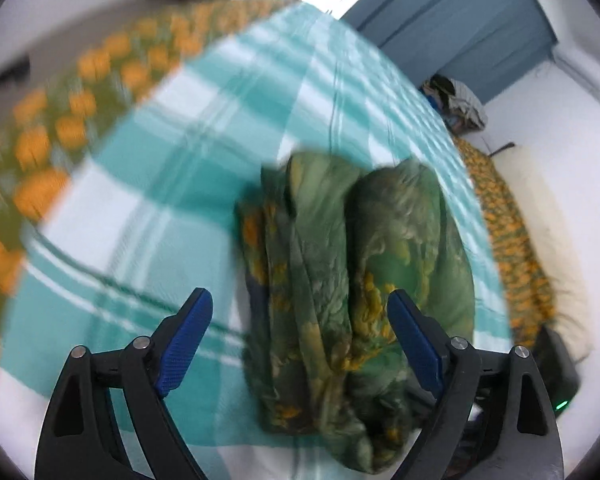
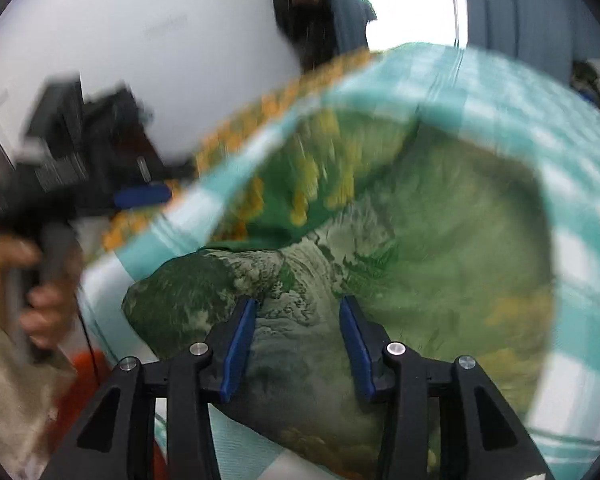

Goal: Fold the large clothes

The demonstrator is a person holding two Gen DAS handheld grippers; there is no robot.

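A large green garment [image 1: 400,232] with yellow-orange flowers lies bunched in thick folds on a teal and white checked sheet [image 1: 160,160]. My left gripper [image 1: 299,294] hangs over the near part of the bundle, its blue pads wide apart and touching nothing. In the right wrist view the same garment [image 2: 440,240] fills the middle, spread over the sheet [image 2: 580,260]. My right gripper [image 2: 299,301] is about half open just above the cloth; no pad visibly presses on it. At the left a person's hand [image 2: 40,300] holds the left gripper, one blue pad [image 2: 142,196] showing.
A green cover with orange flowers [image 1: 40,148] borders the sheet on the left and right. A pile of clothes [image 1: 456,104] sits at the bed's far corner below a blue curtain [image 1: 460,20]. A black device with a green light [image 1: 560,380] lies at the right.
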